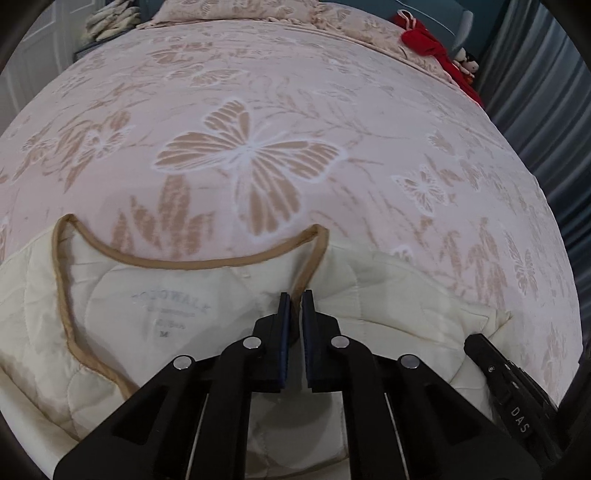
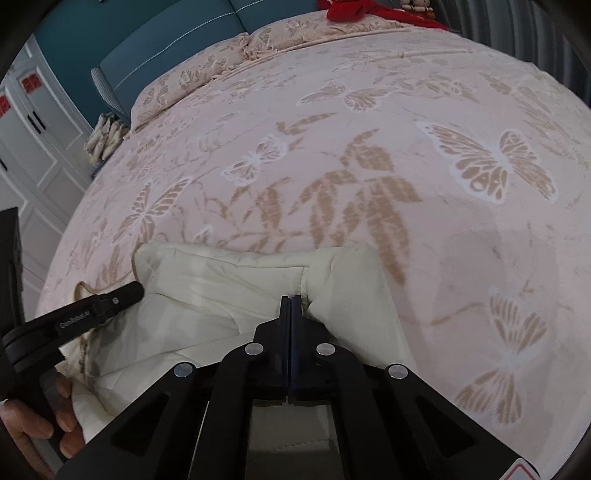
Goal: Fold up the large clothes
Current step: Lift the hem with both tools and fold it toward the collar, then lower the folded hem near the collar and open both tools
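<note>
A cream quilted jacket [image 1: 155, 295] with tan trim along its neckline lies on the bed, inside label facing up. My left gripper [image 1: 296, 293] is shut on it where the tan trim [image 1: 314, 258] runs down between the pads. In the right wrist view the same jacket [image 2: 221, 288] shows a bunched fold, and my right gripper [image 2: 291, 297] is shut on a puckered seam of the cream cloth. The left gripper [image 2: 138, 288] comes in from the left, with a person's hand [image 2: 62, 424] on its handle. The right gripper [image 1: 471, 339] shows low on the right of the left wrist view.
A pink bedspread [image 1: 258, 155] with tan butterflies covers the bed beyond the jacket. Pillows [image 1: 229, 11] and a red garment [image 1: 436, 48] lie at the far end by a blue headboard [image 2: 166, 48]. A grey curtain [image 1: 535, 110] hangs on the right; a white wardrobe [image 2: 37, 147] stands left.
</note>
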Motion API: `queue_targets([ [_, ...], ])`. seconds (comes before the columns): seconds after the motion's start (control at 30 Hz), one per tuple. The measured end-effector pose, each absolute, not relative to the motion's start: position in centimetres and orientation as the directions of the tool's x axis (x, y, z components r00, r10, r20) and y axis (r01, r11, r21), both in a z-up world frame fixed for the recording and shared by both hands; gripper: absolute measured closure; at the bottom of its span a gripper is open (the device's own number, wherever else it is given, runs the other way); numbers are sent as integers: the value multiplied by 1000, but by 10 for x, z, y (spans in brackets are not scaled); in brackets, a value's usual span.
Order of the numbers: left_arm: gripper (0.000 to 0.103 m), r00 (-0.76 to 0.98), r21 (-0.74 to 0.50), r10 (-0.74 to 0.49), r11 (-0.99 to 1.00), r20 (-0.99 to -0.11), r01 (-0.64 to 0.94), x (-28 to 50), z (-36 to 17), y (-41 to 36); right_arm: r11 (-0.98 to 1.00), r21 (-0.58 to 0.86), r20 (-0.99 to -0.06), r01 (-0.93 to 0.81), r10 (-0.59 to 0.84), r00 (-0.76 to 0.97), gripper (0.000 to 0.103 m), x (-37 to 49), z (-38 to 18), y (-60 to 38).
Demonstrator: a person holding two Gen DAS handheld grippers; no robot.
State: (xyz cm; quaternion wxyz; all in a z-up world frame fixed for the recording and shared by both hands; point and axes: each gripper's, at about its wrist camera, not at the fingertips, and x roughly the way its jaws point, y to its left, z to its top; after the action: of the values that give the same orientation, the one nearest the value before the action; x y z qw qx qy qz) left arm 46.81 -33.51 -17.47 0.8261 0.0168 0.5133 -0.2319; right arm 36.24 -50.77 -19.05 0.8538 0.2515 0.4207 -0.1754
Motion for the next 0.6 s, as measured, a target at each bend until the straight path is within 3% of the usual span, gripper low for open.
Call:
queue_targets([
  [0.07,97,455,-125,-310,911,-834,392,462,-156,-325,822,211,-822,529,-144,551,103,365,-180,-504],
  [0.13,92,504,-99,-322,903,-801,419,458,-137,-307,818,117,-808,563,-251,533,103,361,-160,-498],
  [0.17,84,523,-74,-315,900,-792,430,458,-128,-294,820,86,-781,566,-297,549,100,356,-143,-493],
  [0.2,69,539,-44,-299,899,-787,435,460,-122,-278,829,86,-758,552,-305,576,92,354,-126,-486],
  [0.23,57,547,-24,-281,903,-789,430,464,-120,-264,838,96,-747,537,-297,595,91,353,-116,-479],
  [0.3,58,552,15,-230,915,-802,402,475,-127,-239,876,143,-725,461,-225,651,91,362,-95,-454],
  [0.4,55,525,43,-164,932,-835,360,490,-147,-216,939,179,-758,295,-60,649,74,401,-100,-399],
  [0.43,55,502,31,-155,939,-851,343,495,-158,-209,948,193,-767,252,-14,642,74,414,-109,-382],
  [0.6,51,519,40,-147,942,-842,333,497,-177,-205,971,121,-834,205,-13,551,74,454,-161,-339],
])
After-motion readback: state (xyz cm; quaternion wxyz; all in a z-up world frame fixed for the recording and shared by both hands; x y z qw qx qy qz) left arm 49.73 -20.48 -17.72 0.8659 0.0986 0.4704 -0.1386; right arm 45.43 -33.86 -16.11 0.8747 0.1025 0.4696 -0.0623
